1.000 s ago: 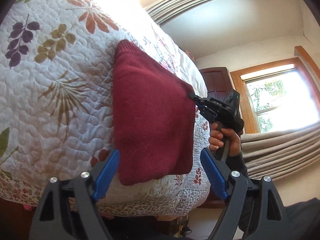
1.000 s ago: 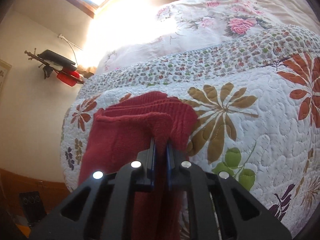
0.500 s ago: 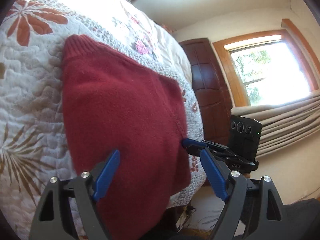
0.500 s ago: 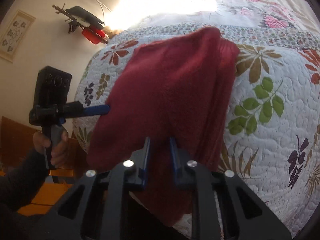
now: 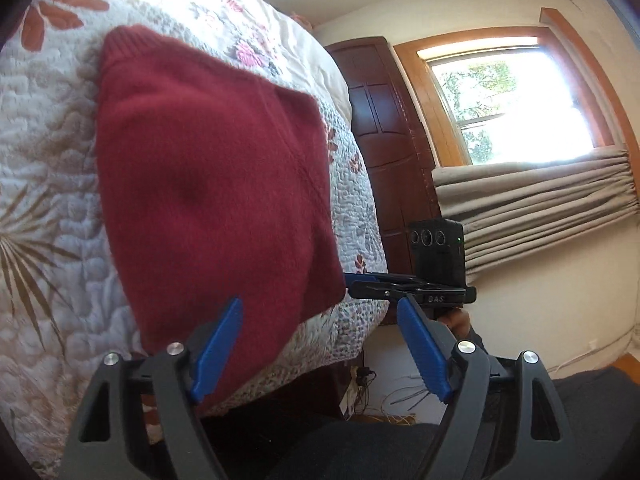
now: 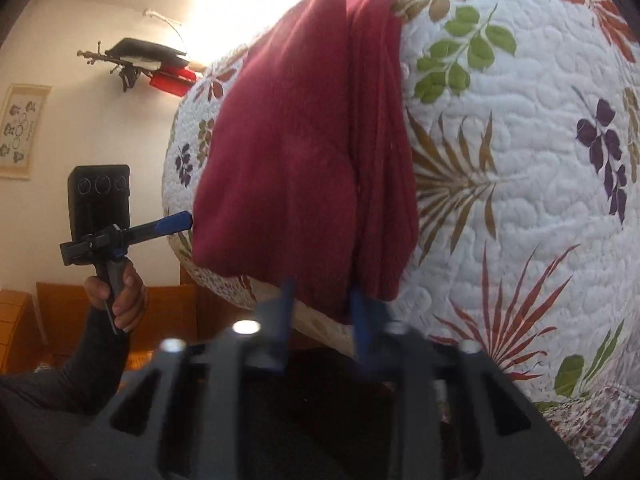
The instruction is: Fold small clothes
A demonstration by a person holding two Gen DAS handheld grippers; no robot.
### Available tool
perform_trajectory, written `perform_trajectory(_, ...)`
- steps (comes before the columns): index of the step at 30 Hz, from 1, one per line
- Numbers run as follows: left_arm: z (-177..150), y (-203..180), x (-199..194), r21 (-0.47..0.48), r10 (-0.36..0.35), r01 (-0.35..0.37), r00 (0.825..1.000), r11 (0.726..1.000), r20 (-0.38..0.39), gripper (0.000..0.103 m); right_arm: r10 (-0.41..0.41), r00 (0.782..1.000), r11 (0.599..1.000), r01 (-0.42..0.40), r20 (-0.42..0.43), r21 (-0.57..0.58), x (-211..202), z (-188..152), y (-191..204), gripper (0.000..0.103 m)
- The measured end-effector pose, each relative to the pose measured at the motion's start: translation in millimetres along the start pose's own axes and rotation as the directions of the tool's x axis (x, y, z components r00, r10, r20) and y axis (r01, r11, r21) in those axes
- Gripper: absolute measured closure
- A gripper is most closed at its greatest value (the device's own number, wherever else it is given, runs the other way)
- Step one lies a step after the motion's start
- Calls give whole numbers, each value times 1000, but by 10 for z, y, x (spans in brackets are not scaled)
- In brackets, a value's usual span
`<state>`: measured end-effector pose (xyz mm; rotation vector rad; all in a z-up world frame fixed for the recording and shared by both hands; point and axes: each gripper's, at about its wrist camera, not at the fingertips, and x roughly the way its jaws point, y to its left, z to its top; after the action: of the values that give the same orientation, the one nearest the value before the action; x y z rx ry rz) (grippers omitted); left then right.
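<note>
Right now the folded red sweater (image 5: 208, 184) lies on the quilted bed (image 5: 44, 208), with its near end hanging over the near edge of the mattress. The left tool (image 5: 320, 344) is spread wide, its blue pads either side of the sweater's near corner without touching it. The right tool (image 6: 320, 312) has its pads a little apart, straddling the sweater's hanging edge; the view is blurred, but it does not look clamped on the cloth. In the right wrist view a hand (image 6: 120, 296) in a dark sleeve holds the left tool just beside the sweater's left edge. The main risk, as I judge it, is the overhang: with nothing gripping the knit, its weight could drag the fold off the bed. The stacked layers along the right side also look loose, so a careless nudge from either tool could slide them apart and undo the fold.
</note>
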<state>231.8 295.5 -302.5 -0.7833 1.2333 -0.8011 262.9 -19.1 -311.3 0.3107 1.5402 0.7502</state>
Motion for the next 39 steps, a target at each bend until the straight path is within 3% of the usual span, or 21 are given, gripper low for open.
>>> perform_trajectory(3,-153,178,138,-14,46,-46,997,999,-57,24,-68,998,998,68,11,-2,-89,-10,-92,98)
perform_trajectory(8,-272,222,76,-46,31,-34,998,998,-50,26,-101,995,994,100,-21,-33,8,-19,-97,96)
perform_trajectory(10,-284,97,-14,-20,15,-15,1000,1000,-25,26,-115,993,992,115,10,-59,-77,-14,53,89)
perform_trajectory(13,-297,-102,-90,39,-27,27,1000,999,-1,25,-155,980,979,169,124,-113,-367,-37,358,83)
perform_trajectory(15,-284,-133,-13,53,-39,39,999,998,-9,24,-128,975,980,152,184,-126,-455,-44,500,70)
perform_trajectory(18,-261,43,250,11,-5,6,999,1000,-54,23,-72,986,987,92,149,-132,-153,28,534,68)
perform_trajectory(19,-272,91,281,-3,8,-8,998,1000,-56,23,-83,988,987,100,132,-124,-16,56,475,70)
perform_trajectory(22,-299,213,302,-52,-1,-1,999,999,-38,23,-157,980,986,162,122,-36,198,110,152,103)
perform_trajectory(24,-354,115,256,-47,16,-17,1000,999,-25,23,-124,983,992,121,134,28,90,88,109,103)
perform_trajectory(26,-399,-51,51,-31,22,-22,1000,999,16,21,-140,967,989,145,213,-8,-146,48,362,83)
perform_trajectory(27,-424,-158,-95,-7,50,-50,996,999,76,16,-162,951,984,175,265,-28,-254,53,512,78)
perform_trajectory(28,-466,-254,-248,15,130,-135,977,991,169,11,-201,928,973,225,314,-43,-321,70,657,73)
perform_trajectory(29,-490,-343,-403,20,243,-258,931,966,271,7,-250,900,956,289,358,-58,-351,124,764,69)
perform_trajectory(30,-491,-418,-499,17,349,-379,868,925,353,4,-291,870,934,349,398,-79,-334,188,879,61)
perform_trajectory(31,-467,-452,-535,8,429,-472,810,882,399,4,-314,851,917,387,422,-99,-269,253,950,61)
perform_trajectory(32,-442,-423,-529,-15,488,-530,768,848,415,4,-326,842,907,407,430,-109,-197,358,949,61)
perform_trajectory(33,-390,-380,-483,-47,539,-572,739,819,404,4,-333,839,902,416,431,-113,-101,455,940,61)
perform_trajectory(35,-320,-216,-402,-81,576,-594,725,800,378,4,-344,844,895,427,411,-128,74,607,816,66)
perform_trajectory(37,-275,27,-247,-120,643,-640,705,759,300,4,-359,857,898,425,369,-112,244,716,648,66)
perform_trajectory(38,-246,136,-127,-133,645,-634,723,762,247,4,-362,856,899,426,370,-104,279,737,573,67)
perform_trajectory(39,-234,225,-88,-160,623,-602,745,782,240,3,-362,853,898,427,376,-103,265,743,524,67)
